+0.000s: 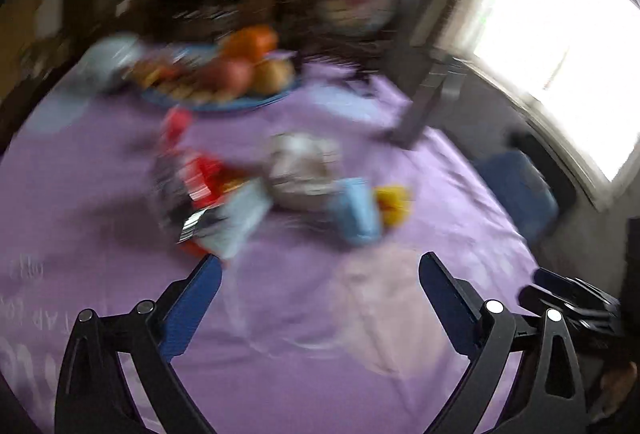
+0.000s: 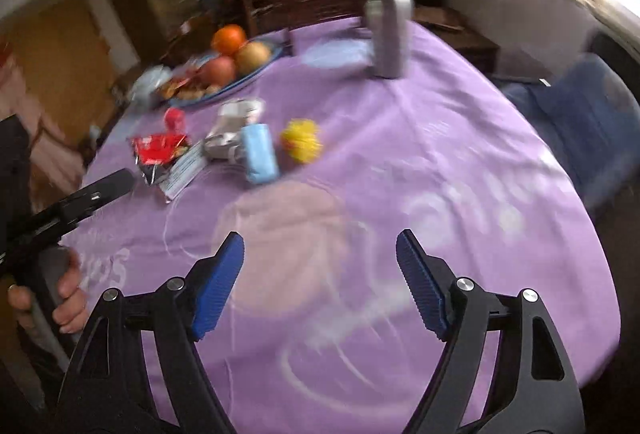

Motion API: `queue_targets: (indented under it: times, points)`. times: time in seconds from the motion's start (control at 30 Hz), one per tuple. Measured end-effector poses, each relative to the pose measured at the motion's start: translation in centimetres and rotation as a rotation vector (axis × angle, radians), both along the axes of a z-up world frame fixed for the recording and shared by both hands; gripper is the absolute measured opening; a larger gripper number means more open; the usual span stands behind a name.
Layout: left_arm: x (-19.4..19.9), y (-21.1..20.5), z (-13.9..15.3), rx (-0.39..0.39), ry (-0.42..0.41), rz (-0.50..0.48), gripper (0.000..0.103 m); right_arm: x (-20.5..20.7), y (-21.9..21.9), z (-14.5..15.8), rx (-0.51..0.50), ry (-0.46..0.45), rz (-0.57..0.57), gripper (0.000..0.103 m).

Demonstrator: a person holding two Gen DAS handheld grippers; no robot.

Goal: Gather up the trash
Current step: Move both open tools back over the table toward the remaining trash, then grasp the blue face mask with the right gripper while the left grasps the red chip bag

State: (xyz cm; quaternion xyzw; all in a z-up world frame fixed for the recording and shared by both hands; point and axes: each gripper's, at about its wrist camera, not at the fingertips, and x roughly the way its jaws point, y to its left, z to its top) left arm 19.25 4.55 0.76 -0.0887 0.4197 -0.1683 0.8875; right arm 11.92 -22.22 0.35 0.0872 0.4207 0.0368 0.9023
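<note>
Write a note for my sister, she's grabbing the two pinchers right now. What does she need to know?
Left gripper: open, holding nothing, above the purple tablecloth.
Right gripper: open, holding nothing, also above the cloth.
Trash sits in a cluster mid-table: red wrapper, white printed packet, crumpled grey-white wrapper, light blue packet, yellow frilly piece.
Behind: fruit plate and metal bottle; likely leave those.
Done: nothing picked up.
Left: everything. No bin is in view.
</note>
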Motion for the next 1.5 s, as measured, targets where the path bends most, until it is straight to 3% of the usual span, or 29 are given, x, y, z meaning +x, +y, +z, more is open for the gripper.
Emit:
queue_targets:
  times: [0.03, 0.1, 0.27, 0.43, 0.57, 0.67, 0.7, 0.73, 0.8, 0.9, 1.1, 1.33, 1.5]
  points:
    - [0.9, 1.1, -0.7, -0.005, 0.06, 0.059, 0.097, 1.5, 1.3, -0.3, -0.027, 0.012, 0.036, 0.076]
    - [1.5, 2.2, -0.8, -0.028, 0.046, 0.086, 0.097, 4.4, 3.4, -1.1, -0.053, 0.035, 0.102, 0.077]
    - [2.1, 3.9, -1.0, 0.005, 0.036, 0.167, 0.097, 10.7, 6.9, -3.2, -0.102, 0.072, 0.152, 0.077]
    - [3.1, 4.9, -1.7, 0.002, 0.035, 0.242, 0.097, 14.1, 8.1, -5.5, -0.123, 0.126, 0.156, 0.077]
    - [3.8, 5.0, -2.4, -0.004, 0.064, 0.243, 0.097, 15.4, 8.8, -7.5, -0.138, 0.164, 0.174, 0.075]
    - [4.1, 4.9, -2.8, 0.017, 0.069, 0.251, 0.097, 15.7, 9.2, -8.4, -0.139, 0.179, 0.185, 0.06]
    - [4.2, 5.0, -2.9, 0.016, 0.072, 0.253, 0.097, 15.7, 9.4, -8.3, -0.161, 0.168, 0.176, 0.045]
    - [4.3, 5.1, -3.0, 0.014, 0.076, 0.26, 0.097, 15.5, 9.4, -8.1, -0.159, 0.157, 0.175, 0.029]
    - [4.4, 5.3, -3.2, 0.016, 0.077, 0.27, 0.097, 15.0, 8.9, -7.7, -0.096, 0.16, 0.183, 0.029]
    - [4.5, 5.2, -3.5, 0.047, 0.072, 0.294, 0.097, 13.0, 8.3, -6.4, -0.089, 0.11, 0.185, 0.028]
    - [4.5, 4.9, -3.6, 0.079, 0.052, 0.308, 0.097, 6.8, 5.8, -5.2, -0.007, 0.092, 0.205, 0.028]
    - [4.2, 3.9, -2.4, 0.052, 0.023, 0.312, 0.097, 1.9, 2.8, -5.1, 0.096, 0.087, 0.216, 0.028]
    - [4.3, 3.1, -0.9, -0.046, 0.027, 0.24, 0.096, 0.5, 1.5, -4.6, 0.143, 0.059, 0.221, 0.03]
